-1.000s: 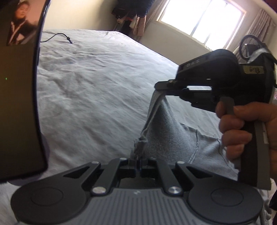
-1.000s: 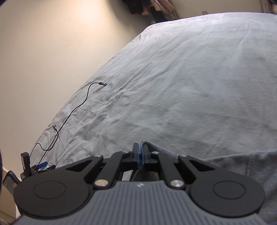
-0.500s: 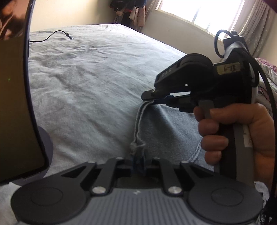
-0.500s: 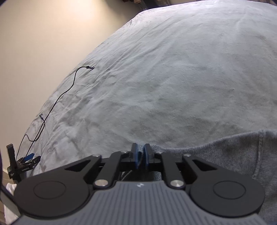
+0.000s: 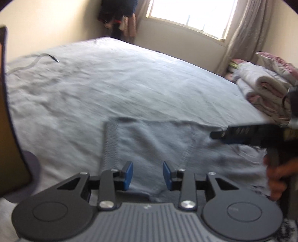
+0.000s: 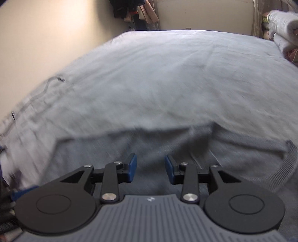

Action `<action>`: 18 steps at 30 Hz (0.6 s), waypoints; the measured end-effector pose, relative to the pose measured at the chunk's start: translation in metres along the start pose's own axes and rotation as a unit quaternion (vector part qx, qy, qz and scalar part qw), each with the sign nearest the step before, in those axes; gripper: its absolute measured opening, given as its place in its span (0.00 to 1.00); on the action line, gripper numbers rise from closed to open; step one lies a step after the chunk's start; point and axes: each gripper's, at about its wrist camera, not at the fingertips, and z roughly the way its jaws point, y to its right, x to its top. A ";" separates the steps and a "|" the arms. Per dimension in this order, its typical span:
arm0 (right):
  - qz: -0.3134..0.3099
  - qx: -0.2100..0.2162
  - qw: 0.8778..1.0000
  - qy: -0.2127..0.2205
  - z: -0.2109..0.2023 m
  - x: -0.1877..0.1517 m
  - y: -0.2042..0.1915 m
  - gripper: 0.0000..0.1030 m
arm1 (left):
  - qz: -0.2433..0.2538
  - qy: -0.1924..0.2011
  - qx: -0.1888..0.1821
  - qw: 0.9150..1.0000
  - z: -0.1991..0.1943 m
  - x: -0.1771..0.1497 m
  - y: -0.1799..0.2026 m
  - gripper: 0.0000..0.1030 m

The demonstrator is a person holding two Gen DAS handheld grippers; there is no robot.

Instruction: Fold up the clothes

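A grey sweatshirt (image 5: 167,147) lies flat on the bed, its ribbed hem (image 5: 109,141) at the left in the left wrist view. My left gripper (image 5: 147,175) is open and empty just above the cloth. The sweatshirt also fills the near part of the right wrist view (image 6: 149,145), with a ribbed edge (image 6: 286,167) at the right. My right gripper (image 6: 150,169) is open and empty over it. The right gripper also shows in the left wrist view (image 5: 242,134), held by a hand over the garment's right side.
The bed sheet (image 5: 111,83) is grey and wrinkled. A black cable (image 5: 54,58) lies at its far left. Folded pale cloths (image 5: 264,87) are stacked at the right edge. A dark screen (image 5: 7,130) stands at the left. Hanging clothes (image 6: 136,13) are in the far corner.
Both grippers have opened and let go of the sweatshirt edge. The garment has dropped flat onto the bed. The right gripper has moved away to the right.
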 end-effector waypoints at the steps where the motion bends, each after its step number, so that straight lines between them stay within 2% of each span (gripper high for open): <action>1: -0.004 -0.008 1.000 0.000 0.004 -0.005 0.000 0.29 | -0.003 -0.005 -0.011 1.000 0.003 -0.003 0.001 0.35; 3: -0.008 -0.019 1.000 0.007 0.013 -0.009 0.002 0.22 | -0.004 -0.013 -0.013 1.000 0.006 -0.006 0.002 0.36; 10: 0.020 -0.036 0.998 0.037 0.047 0.022 0.010 0.14 | -0.001 -0.022 -0.019 1.000 0.009 -0.011 0.005 0.41; 13: 0.038 -0.040 0.997 0.050 0.056 0.033 0.015 0.14 | 0.002 -0.022 -0.019 1.000 0.008 -0.011 0.006 0.42; 14: 0.048 -0.038 0.997 0.050 0.051 0.033 0.017 0.16 | 0.003 -0.023 -0.020 1.000 0.007 -0.011 0.007 0.42; 15: 0.058 -0.033 0.996 0.051 0.043 0.031 0.019 0.24 | 0.003 -0.024 -0.021 0.999 0.006 -0.011 0.007 0.43; 16: 0.063 -0.031 0.996 0.052 0.034 0.028 0.021 0.27 | 0.003 -0.024 -0.022 0.999 0.005 -0.011 0.008 0.43; 18: 0.059 -0.038 0.996 0.049 0.013 0.019 0.026 0.27 | -0.001 -0.024 -0.026 0.999 0.003 -0.009 0.008 0.43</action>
